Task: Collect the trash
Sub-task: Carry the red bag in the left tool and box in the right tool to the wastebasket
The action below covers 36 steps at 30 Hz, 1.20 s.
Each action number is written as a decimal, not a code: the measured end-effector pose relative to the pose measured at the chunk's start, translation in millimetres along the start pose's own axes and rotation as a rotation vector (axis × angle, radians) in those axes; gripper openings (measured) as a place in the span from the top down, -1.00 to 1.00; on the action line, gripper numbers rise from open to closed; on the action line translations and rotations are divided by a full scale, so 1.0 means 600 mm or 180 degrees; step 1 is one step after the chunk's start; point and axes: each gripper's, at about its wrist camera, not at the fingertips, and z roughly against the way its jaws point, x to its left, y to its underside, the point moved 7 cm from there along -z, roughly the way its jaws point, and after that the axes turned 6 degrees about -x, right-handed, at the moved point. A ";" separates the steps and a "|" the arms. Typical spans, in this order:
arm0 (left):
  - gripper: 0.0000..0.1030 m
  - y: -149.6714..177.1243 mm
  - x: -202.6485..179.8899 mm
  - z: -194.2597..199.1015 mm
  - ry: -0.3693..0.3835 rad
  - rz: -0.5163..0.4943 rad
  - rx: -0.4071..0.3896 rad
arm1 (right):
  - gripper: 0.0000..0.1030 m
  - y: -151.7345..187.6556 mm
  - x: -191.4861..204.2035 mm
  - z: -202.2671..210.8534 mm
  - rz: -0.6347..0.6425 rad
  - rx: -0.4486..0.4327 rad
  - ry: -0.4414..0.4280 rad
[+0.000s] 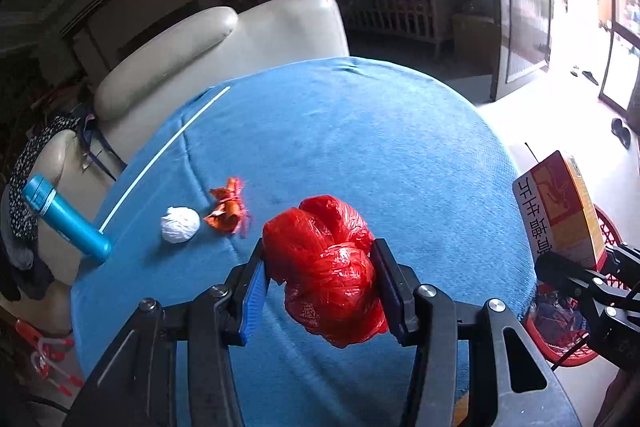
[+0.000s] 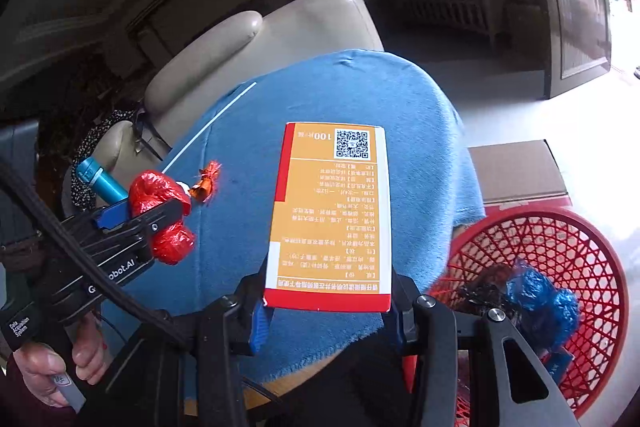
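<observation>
My left gripper (image 1: pixel 320 279) is shut on a crumpled red plastic bag (image 1: pixel 326 267) and holds it above the blue-covered table (image 1: pixel 360 131); it also shows in the right wrist view (image 2: pixel 160 205). My right gripper (image 2: pixel 326 301) is shut on an orange and red carton (image 2: pixel 332 211), held over the table's right edge; the carton shows at the right of the left wrist view (image 1: pixel 560 203). A white paper ball (image 1: pixel 180 224) and an orange crumpled wrapper (image 1: pixel 226 209) lie on the table. A red mesh basket (image 2: pixel 560 251) stands on the floor at the right and holds blue and dark trash.
A blue cylindrical bottle (image 1: pixel 64 219) lies at the table's left edge beside a thin white stick (image 1: pixel 160 155). A beige leather sofa (image 1: pixel 224 43) stands behind the table. A cardboard box (image 2: pixel 516 167) sits on the floor beyond the basket.
</observation>
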 end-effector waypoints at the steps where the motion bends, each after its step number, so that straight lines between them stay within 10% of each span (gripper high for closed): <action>1: 0.00 -0.001 -0.006 0.000 0.0015 -0.0022 0.0001 | 0.07 0.000 -0.005 0.002 -0.0016 0.0001 0.0014; 36: 0.00 -0.022 -0.144 0.000 0.0463 -0.0592 0.0016 | 0.07 0.011 -0.115 0.040 -0.0383 -0.0041 0.0370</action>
